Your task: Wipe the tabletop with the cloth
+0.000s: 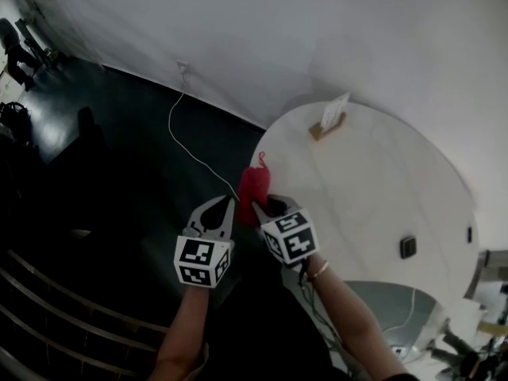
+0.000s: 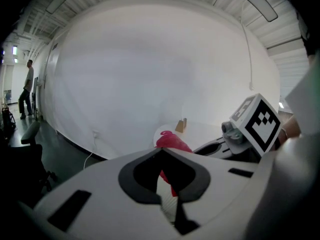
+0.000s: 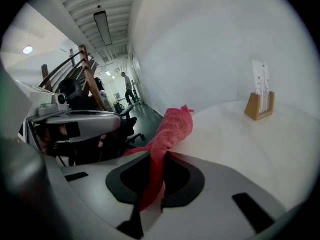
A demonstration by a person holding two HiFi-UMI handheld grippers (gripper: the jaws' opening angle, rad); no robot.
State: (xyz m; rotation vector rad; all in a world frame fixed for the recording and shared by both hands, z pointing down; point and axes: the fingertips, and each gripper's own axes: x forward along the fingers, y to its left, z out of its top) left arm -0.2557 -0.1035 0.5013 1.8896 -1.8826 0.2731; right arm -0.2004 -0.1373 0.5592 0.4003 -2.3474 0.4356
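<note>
Cloth (image 3: 170,131), red and bunched, is gripped in the right tongs (image 3: 158,155); its far end lies on the white tabletop (image 1: 373,189) edge. Left tongs (image 2: 162,150) are closed, empty, just beside it. Farther off, a wooden card holder (image 1: 328,124) stands on the tabletop.

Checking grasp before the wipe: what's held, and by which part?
The right gripper is shut on the red cloth, pinching its near end; the rest lies on the table. Left gripper shows no clear hold.

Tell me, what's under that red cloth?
The white tabletop lies under the red cloth's far end. Its near end is pinched in the right hand-held gripper. The surface directly beneath the cloth is covered and cannot be seen.
</note>
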